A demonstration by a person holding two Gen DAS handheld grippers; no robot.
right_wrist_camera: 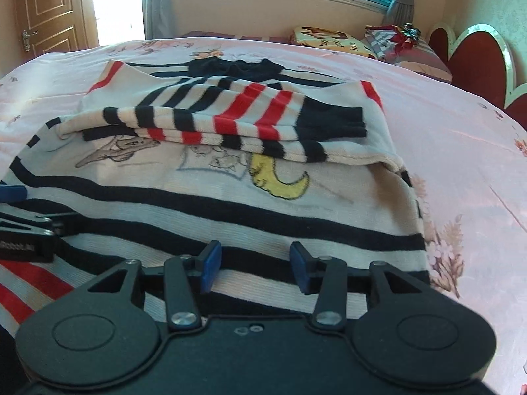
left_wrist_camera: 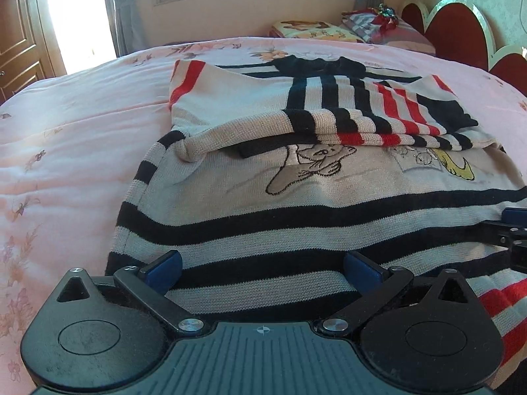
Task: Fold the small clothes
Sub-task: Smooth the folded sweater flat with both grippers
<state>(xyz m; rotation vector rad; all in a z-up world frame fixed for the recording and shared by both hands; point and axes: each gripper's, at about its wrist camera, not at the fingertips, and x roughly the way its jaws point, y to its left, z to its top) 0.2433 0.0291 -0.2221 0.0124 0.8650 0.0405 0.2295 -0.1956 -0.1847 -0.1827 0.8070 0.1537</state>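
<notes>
A small cream knit sweater point(left_wrist_camera: 296, 197) with black and red stripes and cartoon embroidery lies flat on the pink bed; it also shows in the right wrist view point(right_wrist_camera: 214, 204). Both sleeves point(left_wrist_camera: 378, 121) are folded across its chest, also seen in the right wrist view point(right_wrist_camera: 247, 121). My left gripper point(left_wrist_camera: 262, 268) is open, its blue pads wide apart over the hem on the left side. My right gripper point(right_wrist_camera: 253, 268) is open over the hem on the right side. Each gripper's edge shows in the other's view.
The pink floral bedspread point(left_wrist_camera: 66, 151) extends left and right point(right_wrist_camera: 467, 164) of the sweater. Folded blankets and pillows point(right_wrist_camera: 372, 44) lie at the far end by a red headboard point(right_wrist_camera: 474, 59). A window and a wooden door point(right_wrist_camera: 49, 16) stand behind.
</notes>
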